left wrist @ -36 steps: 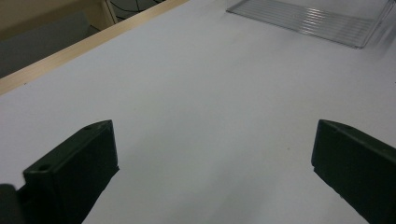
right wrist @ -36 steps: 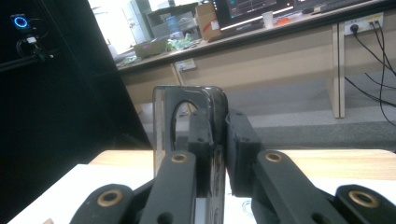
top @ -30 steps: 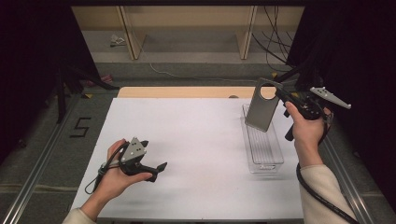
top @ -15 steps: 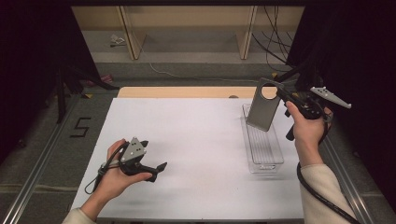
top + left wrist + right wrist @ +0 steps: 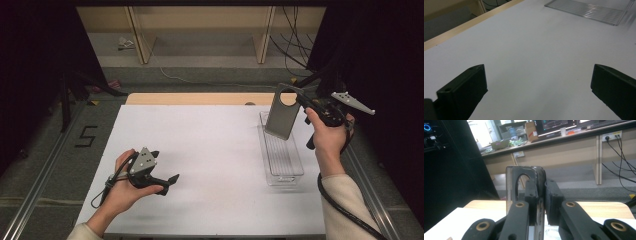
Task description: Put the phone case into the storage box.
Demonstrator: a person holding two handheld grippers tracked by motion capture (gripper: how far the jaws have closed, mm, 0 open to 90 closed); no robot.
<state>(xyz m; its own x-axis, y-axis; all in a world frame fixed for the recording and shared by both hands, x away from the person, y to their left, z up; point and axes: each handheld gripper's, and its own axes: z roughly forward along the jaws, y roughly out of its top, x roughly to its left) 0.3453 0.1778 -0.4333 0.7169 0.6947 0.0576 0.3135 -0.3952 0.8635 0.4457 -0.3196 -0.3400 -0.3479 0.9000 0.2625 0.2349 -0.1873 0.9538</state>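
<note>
Black left gripper (image 5: 172,178): rests low on the near left of the table, jaws spread wide and holding nothing; the left gripper view looks across bare white surface between them.
White table (image 5: 210,150): smooth, matte, flat; a pale wooden strip runs along its far edge.
Clear tray (image 5: 281,159): long, narrow, ribbed transparent plastic at the right, lying flat on the table; likely light and easily nudged.
Grey plate (image 5: 280,116): thin, flat, rigid-looking rectangle with rounded corners and a round hole near its top; held tilted above the tray's far end.
Right gripper (image 5: 300,98): jaws pinched on the plate's top edge beside the hole.
Handling: probably stiff, fairly light, smooth-faced, so it may slip or swing; the grip near the hole's rim looks sensible.
</note>
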